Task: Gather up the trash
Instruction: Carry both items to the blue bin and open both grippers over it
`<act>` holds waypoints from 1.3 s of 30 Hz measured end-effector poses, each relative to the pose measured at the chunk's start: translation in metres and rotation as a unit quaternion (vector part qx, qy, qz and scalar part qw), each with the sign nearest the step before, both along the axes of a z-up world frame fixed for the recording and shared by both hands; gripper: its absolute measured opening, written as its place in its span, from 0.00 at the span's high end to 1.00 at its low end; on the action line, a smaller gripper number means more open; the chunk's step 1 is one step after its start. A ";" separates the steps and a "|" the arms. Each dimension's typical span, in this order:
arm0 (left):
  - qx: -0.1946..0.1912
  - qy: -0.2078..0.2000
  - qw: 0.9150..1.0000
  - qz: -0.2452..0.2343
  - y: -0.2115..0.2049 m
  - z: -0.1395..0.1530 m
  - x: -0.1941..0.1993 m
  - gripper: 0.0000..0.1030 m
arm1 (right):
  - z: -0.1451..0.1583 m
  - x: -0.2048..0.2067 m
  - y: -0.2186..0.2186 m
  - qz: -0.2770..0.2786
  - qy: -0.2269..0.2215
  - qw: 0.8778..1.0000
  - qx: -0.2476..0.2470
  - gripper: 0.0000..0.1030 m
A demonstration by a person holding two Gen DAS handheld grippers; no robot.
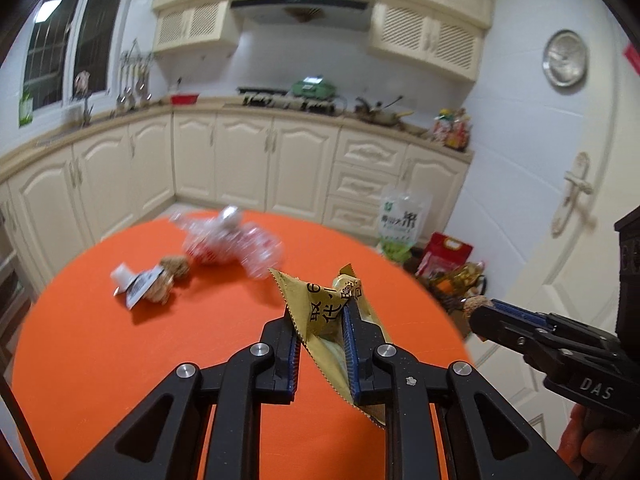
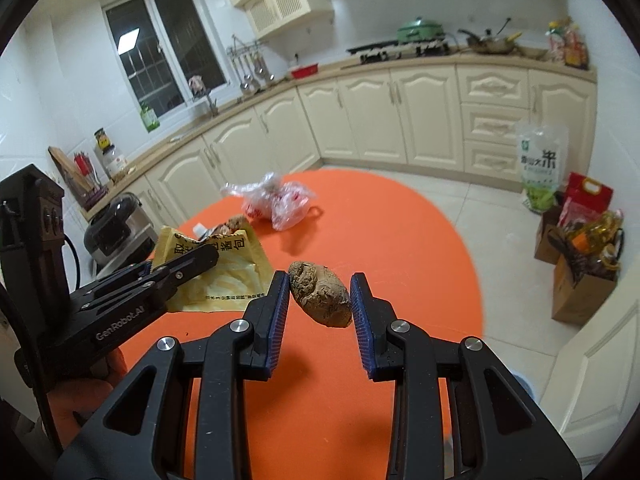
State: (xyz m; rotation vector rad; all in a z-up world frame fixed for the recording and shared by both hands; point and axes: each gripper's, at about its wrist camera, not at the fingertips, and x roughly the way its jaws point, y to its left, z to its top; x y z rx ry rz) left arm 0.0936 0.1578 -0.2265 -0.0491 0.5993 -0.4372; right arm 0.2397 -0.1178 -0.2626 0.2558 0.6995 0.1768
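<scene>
My left gripper (image 1: 320, 332) is shut on a yellow sachet wrapper (image 1: 310, 312) with black print, held above the round orange table (image 1: 120, 340). The right gripper (image 2: 320, 304) is shut on a brown, dirt-coloured lump (image 2: 320, 300), also lifted off the table. Each wrist view shows the other gripper: the right gripper (image 1: 480, 314) with its lump (image 1: 476, 303) at the right, the left gripper (image 2: 208, 258) with the wrapper (image 2: 232, 280) at the left. On the table lie a crumpled clear plastic bag (image 2: 280, 204) and a white packet beside brown lumps (image 1: 152, 284).
Cream kitchen cabinets (image 2: 420, 120) run behind the table. A rice cooker (image 2: 116, 224) stands left of the table. On the floor to the right are a rice bag (image 2: 540, 164), a red bag and brown paper bags (image 2: 580, 280). A white door (image 1: 560, 220) is at the right.
</scene>
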 end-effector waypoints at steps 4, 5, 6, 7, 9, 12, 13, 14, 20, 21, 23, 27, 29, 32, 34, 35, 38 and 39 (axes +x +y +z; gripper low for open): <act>-0.005 -0.028 0.999 -0.030 -0.021 0.022 -0.028 0.86 | 0.018 -0.025 -0.022 -0.025 -0.019 1.000 -0.005 0.72; -0.007 -0.033 0.999 -0.038 -0.027 0.026 -0.037 0.86 | 0.022 -0.032 -0.028 -0.033 -0.023 0.999 -0.005 0.72; -0.007 -0.038 0.998 -0.046 -0.032 0.030 -0.043 0.86 | 0.025 -0.037 -0.034 -0.040 -0.027 0.999 -0.006 0.72; -0.008 -0.042 0.998 -0.053 -0.038 0.033 -0.048 0.86 | 0.029 -0.045 -0.042 -0.051 -0.031 0.998 -0.008 0.72; -0.010 -0.049 0.996 -0.074 -0.054 0.039 -0.060 0.86 | 0.034 -0.057 -0.056 -0.069 -0.036 0.997 -0.011 0.72; -0.012 -0.054 0.993 -0.106 -0.079 0.043 -0.074 0.86 | 0.039 -0.077 -0.082 -0.104 -0.039 0.994 -0.014 0.72; -0.011 -0.053 0.992 -0.112 -0.087 0.042 -0.073 0.86 | 0.039 -0.084 -0.092 -0.117 -0.038 0.992 -0.015 0.72; -0.010 -0.054 0.991 -0.122 -0.096 0.041 -0.076 0.86 | 0.039 -0.090 -0.103 -0.130 -0.036 0.991 -0.014 0.72; 0.004 -0.034 0.984 -0.176 -0.157 0.020 -0.073 0.86 | 0.031 -0.116 -0.160 -0.196 -0.013 0.980 -0.020 0.72; 0.007 -0.027 0.983 -0.183 -0.166 0.015 -0.071 0.86 | 0.026 -0.118 -0.170 -0.205 -0.007 0.979 -0.018 0.72; 0.020 -0.008 0.980 -0.199 -0.189 0.001 -0.061 0.86 | 0.009 -0.121 -0.190 -0.222 0.012 0.975 -0.010 0.72; 0.054 0.032 0.974 -0.217 -0.228 -0.037 -0.039 0.86 | -0.041 -0.116 -0.225 -0.242 0.058 0.968 0.025 0.72; 0.074 0.051 0.971 -0.220 -0.246 -0.057 -0.027 0.86 | -0.071 -0.111 -0.243 -0.246 0.084 0.965 0.043 0.72; 0.105 0.085 0.965 -0.225 -0.278 -0.091 -0.008 0.86 | -0.114 -0.103 -0.262 -0.249 0.116 0.959 0.071 0.72; 0.124 0.095 0.961 -0.228 -0.296 -0.106 0.004 0.86 | -0.141 -0.096 -0.274 -0.251 0.136 0.954 0.088 0.72; 0.130 0.099 0.960 -0.229 -0.306 -0.109 0.009 0.86 | -0.150 -0.094 -0.279 -0.252 0.142 0.953 0.094 0.72; 0.157 0.109 0.953 -0.233 -0.339 -0.129 0.029 0.85 | -0.182 -0.088 -0.293 -0.256 0.163 0.945 0.119 0.72; 0.168 0.118 0.950 -0.235 -0.350 -0.137 0.037 0.85 | -0.190 -0.090 -0.296 -0.258 0.166 0.943 0.126 0.71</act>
